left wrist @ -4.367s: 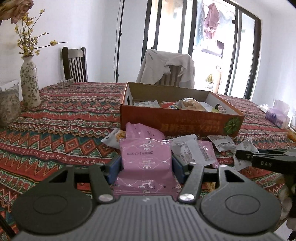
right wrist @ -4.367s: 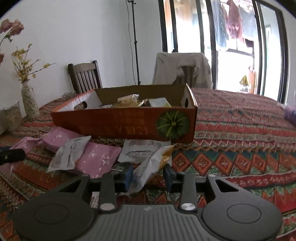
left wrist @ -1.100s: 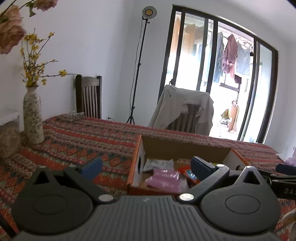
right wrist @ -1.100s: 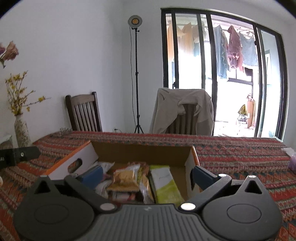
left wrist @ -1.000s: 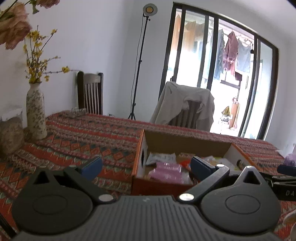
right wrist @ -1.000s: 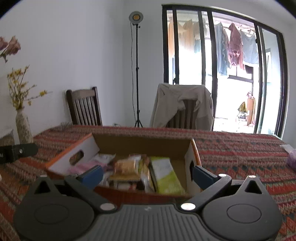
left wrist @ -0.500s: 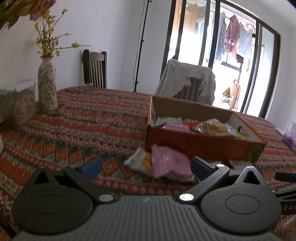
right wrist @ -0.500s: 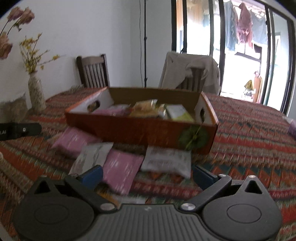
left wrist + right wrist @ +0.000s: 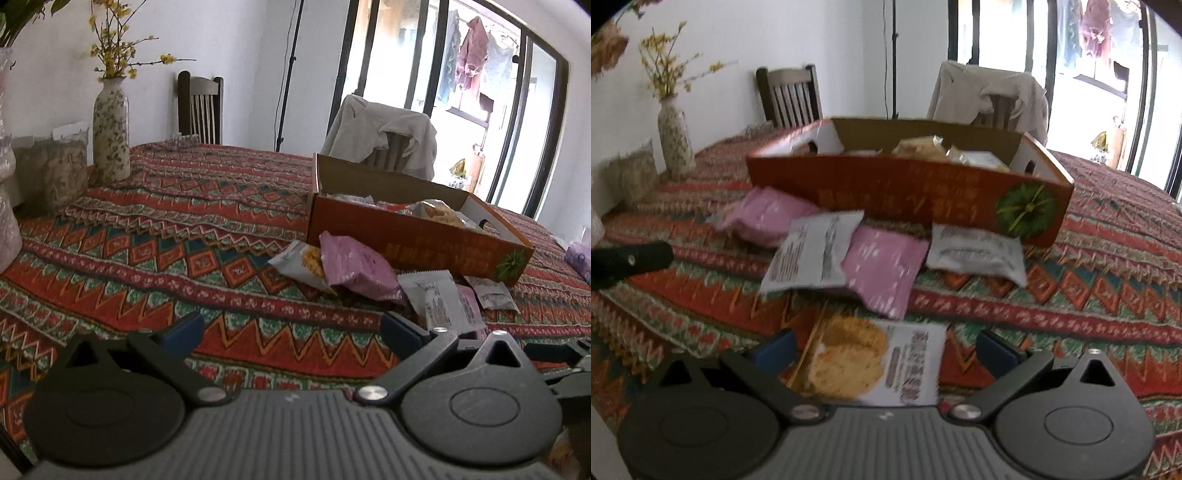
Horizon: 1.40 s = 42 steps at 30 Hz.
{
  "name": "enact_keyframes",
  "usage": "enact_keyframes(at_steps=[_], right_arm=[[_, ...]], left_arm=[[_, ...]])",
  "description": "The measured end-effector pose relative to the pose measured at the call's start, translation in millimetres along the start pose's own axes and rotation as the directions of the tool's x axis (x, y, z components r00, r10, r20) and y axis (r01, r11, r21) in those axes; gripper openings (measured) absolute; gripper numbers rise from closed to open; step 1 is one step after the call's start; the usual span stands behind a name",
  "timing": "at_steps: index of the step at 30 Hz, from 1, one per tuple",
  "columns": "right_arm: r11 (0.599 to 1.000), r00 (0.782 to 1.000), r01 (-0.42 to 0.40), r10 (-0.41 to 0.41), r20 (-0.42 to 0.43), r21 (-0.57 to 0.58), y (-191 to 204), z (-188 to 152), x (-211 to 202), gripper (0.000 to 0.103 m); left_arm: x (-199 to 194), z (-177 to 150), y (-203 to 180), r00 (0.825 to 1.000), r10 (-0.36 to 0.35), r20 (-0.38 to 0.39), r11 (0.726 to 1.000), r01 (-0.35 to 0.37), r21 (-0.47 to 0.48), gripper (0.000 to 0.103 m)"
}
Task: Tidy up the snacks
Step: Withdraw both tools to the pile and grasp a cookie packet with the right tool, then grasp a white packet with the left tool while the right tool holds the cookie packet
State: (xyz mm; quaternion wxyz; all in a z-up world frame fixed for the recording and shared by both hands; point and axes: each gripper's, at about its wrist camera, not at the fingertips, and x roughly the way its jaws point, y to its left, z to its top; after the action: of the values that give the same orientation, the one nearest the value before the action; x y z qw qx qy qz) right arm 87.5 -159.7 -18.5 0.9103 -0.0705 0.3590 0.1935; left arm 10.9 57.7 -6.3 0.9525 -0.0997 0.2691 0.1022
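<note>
At the far left of the table, a flowered vase [image 9: 110, 129] is seen near the wall, and a wide stretch of bare patterned tablecloth [image 9: 155, 236] lies open between it and the snacks. The left gripper [image 9: 291, 328] is held low over that cloth with its blue fingers spread wide apart and nothing between them. Just to its right, a pink packet [image 9: 356, 271] is leaned on a white and yellow packet [image 9: 301, 264], both close against the near left corner of the orange cardboard box [image 9: 413, 240], which is already partly filled with snacks. More packets are spread along the box's near wall: a white packet [image 9: 816, 254] lying over a second pink packet [image 9: 886, 266], and a grey packet [image 9: 975, 254] under the green mark. The right gripper [image 9: 886, 349] is also spread wide, with a cracker packet [image 9: 871, 362] lying on the cloth between its fingers but not pinched. To the right of the box, open cloth runs to the table edge. One second ago both grippers were held up over the box; they have since been brought down near the packets.
</note>
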Motion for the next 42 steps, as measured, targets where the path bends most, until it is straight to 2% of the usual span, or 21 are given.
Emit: enact_keyframes(at_steps=[7, 9, 11, 15, 16, 20, 29, 35, 42], right_arm=[[1.0, 0.999, -0.012, 0.012, 0.039, -0.006, 0, -7, -3, 0.103], [1.0, 0.998, -0.021, 0.022, 0.052, -0.014, 0, -9, -6, 0.095], [0.999, 0.997, -0.028, 0.03, 0.07, -0.021, 1, -11, -11, 0.08], [0.999, 0.994, -0.043, 0.046, 0.094, -0.031, 0, -14, -16, 0.07], [0.998, 0.993, -0.049, 0.052, 0.103, -0.032, -1, -15, -18, 0.063], [0.998, 0.99, -0.054, 0.058, 0.125, -0.034, -3, -19, -21, 0.057], [0.999, 0.975, -0.046, 0.045, 0.216, -0.003, -20, -16, -36, 0.055], [0.999, 0.963, 0.019, -0.029, 0.269, 0.042, -48, -6, -37, 0.056], [0.991, 0.937, 0.118, -0.134, 0.323, 0.07, -76, 3, -24, 0.056]], left_arm=[[0, -5, -2, 1.0, -0.002, -0.013, 1.0, 0.002, -0.001, 0.103], [0, -5, -2, 1.0, -0.005, -0.012, 1.0, 0.005, 0.001, 0.103], [-1, -5, -3, 1.0, -0.006, -0.01, 1.0, 0.006, 0.004, 0.103], [-3, -5, -4, 1.0, -0.01, -0.003, 1.0, 0.01, 0.004, 0.103], [-3, -5, -5, 1.0, -0.011, -0.001, 1.0, 0.011, 0.005, 0.103], [-3, -5, -6, 1.0, -0.009, -0.001, 1.0, 0.009, 0.002, 0.103], [5, -3, -18, 0.999, -0.039, -0.021, 0.999, 0.039, 0.001, 0.103], [15, 3, -40, 0.997, -0.075, -0.036, 0.997, 0.075, 0.008, 0.103], [32, 14, -72, 0.994, -0.102, -0.048, 0.995, 0.102, 0.006, 0.103]])
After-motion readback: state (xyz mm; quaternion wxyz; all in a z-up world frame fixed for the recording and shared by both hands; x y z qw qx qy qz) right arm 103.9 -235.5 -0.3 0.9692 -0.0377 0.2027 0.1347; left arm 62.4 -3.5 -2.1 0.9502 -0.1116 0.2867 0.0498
